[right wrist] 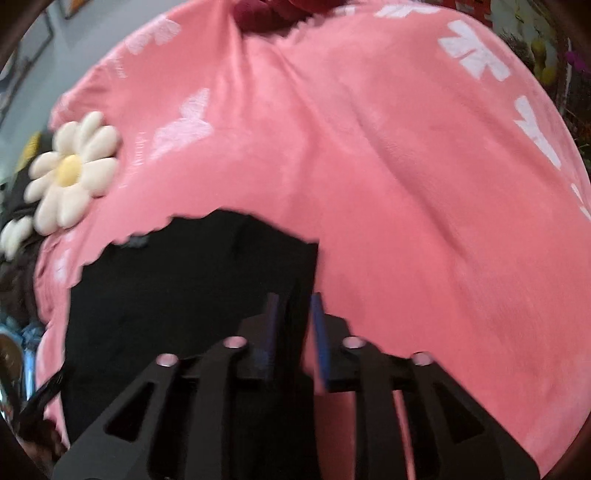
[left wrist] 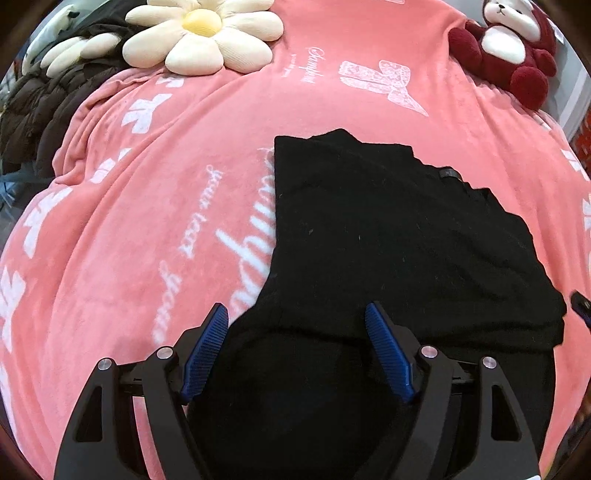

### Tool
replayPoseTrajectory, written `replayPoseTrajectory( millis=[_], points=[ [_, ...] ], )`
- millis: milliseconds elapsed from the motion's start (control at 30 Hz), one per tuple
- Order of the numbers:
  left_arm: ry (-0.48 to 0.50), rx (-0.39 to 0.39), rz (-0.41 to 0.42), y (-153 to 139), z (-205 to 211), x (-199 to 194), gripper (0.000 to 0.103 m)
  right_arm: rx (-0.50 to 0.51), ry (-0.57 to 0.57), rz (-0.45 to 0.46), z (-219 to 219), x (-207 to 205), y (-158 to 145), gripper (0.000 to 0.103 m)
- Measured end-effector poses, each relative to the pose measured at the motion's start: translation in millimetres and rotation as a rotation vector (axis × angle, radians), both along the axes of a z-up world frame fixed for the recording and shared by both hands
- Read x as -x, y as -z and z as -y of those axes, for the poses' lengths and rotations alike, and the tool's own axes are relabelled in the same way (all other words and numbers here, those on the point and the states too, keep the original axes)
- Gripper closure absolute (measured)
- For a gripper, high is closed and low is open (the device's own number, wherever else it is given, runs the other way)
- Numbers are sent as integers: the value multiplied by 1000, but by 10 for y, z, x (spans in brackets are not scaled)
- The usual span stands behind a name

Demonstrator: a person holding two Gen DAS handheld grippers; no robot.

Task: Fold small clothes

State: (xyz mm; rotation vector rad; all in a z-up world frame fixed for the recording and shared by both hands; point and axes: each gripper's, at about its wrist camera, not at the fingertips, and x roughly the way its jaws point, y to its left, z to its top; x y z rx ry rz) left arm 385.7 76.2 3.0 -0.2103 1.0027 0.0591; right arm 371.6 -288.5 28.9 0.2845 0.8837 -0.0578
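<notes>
1. The left claw (left wrist: 297,352) is spread wide, its blue pads on either side of the near hem of the black garment (left wrist: 388,236) and gripping nothing. The likely slip here, as I judge it, is closing on only the top layer, so the fold drags apart when lifted.
2. The right claw (right wrist: 295,332) is nearly pressed together, with the garment's right edge running between the pads. The view is blurred, so I cannot tell whether it truly pinches the cloth; a loose hold would let that edge drop halfway through a fold.
3. The black garment (right wrist: 184,295) lies flat on the pink blanket (left wrist: 147,221) covering the bed. It looks partly folded, with a lapped layer near the hem, a scalloped far edge and a small label at the neck.
4. Its dark knit hides creases, so uneven layers could go unnoticed.
5. Further off sit a flower cushion (left wrist: 201,35), a dark jacket (left wrist: 40,103) and a red plush bear (left wrist: 509,48), well apart from the work.
</notes>
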Motion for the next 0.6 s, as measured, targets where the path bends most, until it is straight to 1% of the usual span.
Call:
replayPoseTrajectory(
  millis=[33,100,200,233,333,400,467,533,600],
  points=[
    [6,-10,-1,-16,4,71,29,15,-14,-4,-31,154,8,49],
    [17,-22,-11,-30,8,193,29,55,-49,-25,-107,575,49,50],
    [39,-37,-31,-56,12,472,29,84,-65,-72,-148,1026,129,50],
    [44,-41,-38,-60,9,574,29,85,-68,-91,-165,1215,163,48],
    [60,-41,-76,-43,-42,978,28,112,-39,-140,-191,1662,250,34],
    [61,-13,-112,8,-125,1311,29,98,-10,-164,-163,1957,299,33],
    [46,11,-141,74,-230,1694,28,71,7,-188,-141,2172,376,22],
    [22,41,-153,127,-319,1968,28,37,23,-214,-106,2357,470,22],
    [-23,106,-170,202,-425,2257,28,-21,26,-259,-95,2498,621,22]
  ],
)
